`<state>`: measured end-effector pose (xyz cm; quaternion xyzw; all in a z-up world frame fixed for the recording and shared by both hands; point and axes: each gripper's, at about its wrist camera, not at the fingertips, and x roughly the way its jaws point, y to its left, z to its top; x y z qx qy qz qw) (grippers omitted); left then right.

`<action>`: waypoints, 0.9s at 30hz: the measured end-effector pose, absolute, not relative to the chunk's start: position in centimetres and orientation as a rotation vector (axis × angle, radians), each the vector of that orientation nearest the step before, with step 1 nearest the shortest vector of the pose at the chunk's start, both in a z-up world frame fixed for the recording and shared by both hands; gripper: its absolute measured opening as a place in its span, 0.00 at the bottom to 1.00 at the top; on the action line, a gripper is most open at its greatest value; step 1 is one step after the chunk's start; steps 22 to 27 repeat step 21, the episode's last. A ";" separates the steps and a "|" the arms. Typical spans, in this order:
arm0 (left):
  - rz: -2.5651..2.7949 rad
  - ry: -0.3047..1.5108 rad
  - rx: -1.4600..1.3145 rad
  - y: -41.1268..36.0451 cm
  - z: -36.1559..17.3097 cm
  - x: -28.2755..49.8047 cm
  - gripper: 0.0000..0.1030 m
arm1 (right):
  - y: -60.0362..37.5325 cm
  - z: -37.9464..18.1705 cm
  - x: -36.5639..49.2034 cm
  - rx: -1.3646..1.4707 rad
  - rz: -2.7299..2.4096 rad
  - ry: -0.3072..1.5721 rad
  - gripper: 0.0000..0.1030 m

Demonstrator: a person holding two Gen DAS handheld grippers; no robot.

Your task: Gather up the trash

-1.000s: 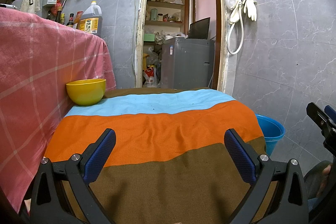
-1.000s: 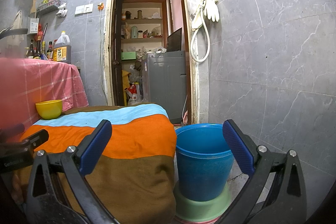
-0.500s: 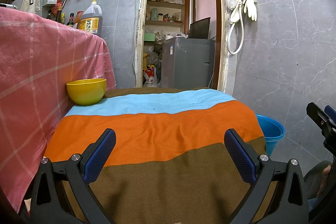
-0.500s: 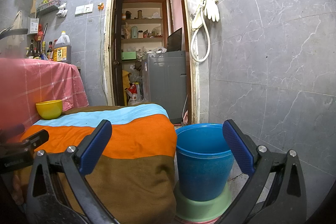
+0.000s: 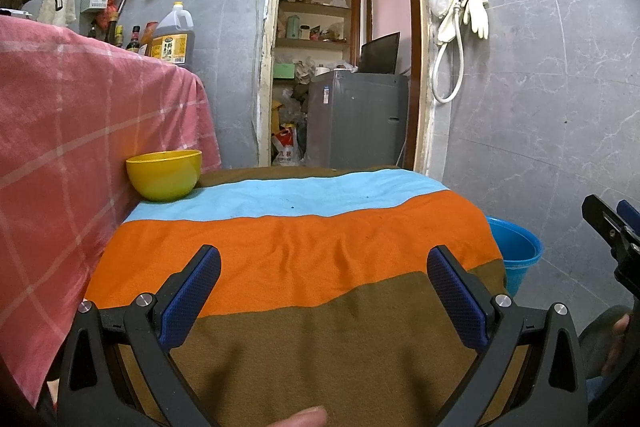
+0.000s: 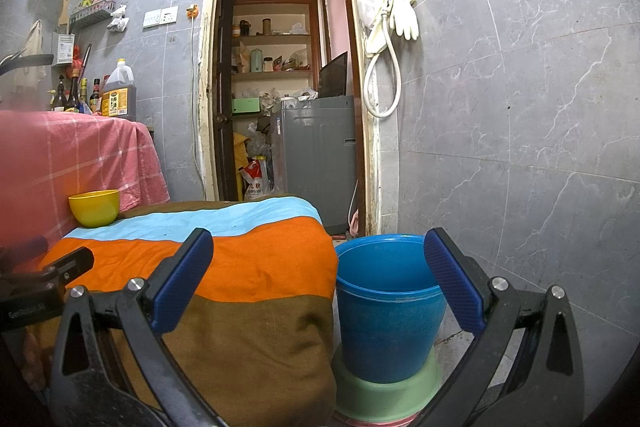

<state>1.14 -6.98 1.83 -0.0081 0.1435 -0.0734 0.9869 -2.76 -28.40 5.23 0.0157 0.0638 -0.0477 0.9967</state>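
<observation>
A low table under a striped cloth (image 5: 304, 259) of light blue, orange and brown fills the left wrist view. My left gripper (image 5: 324, 287) hovers open over its brown stripe with nothing between the fingers. A yellow bowl (image 5: 164, 174) stands at the cloth's far left corner. To the table's right a blue bucket (image 6: 390, 303) sits on a green basin on the floor. My right gripper (image 6: 320, 281) is open and empty, its fingers framing the table's right edge and the bucket. No loose trash shows on the cloth.
A pink checked cloth (image 5: 80, 147) covers a higher counter at left, with bottles and an oil jug (image 5: 173, 39) on top. Straight ahead an open doorway (image 5: 344, 67) leads to a grey washing machine (image 6: 316, 151) and shelves. Gloves and a hose (image 6: 394, 39) hang on the tiled wall.
</observation>
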 end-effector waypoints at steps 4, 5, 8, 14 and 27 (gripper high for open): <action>-0.147 0.287 -0.013 -7.0 1.7 1.1 0.98 | -28.3 5.2 -2.8 0.031 -0.095 0.130 1.00; -0.145 0.287 -0.012 -7.1 1.8 1.1 0.98 | -28.3 5.2 -2.8 0.031 -0.094 0.131 1.00; -0.144 0.285 -0.008 -7.0 1.9 1.0 0.98 | -28.2 5.2 -2.8 0.031 -0.093 0.131 1.00; -0.145 0.285 -0.008 -6.9 1.9 1.0 0.98 | -28.1 5.2 -2.8 0.030 -0.093 0.133 1.00; -0.147 0.285 -0.007 -6.9 1.9 1.0 0.98 | -27.9 5.2 -2.8 0.031 -0.093 0.133 1.00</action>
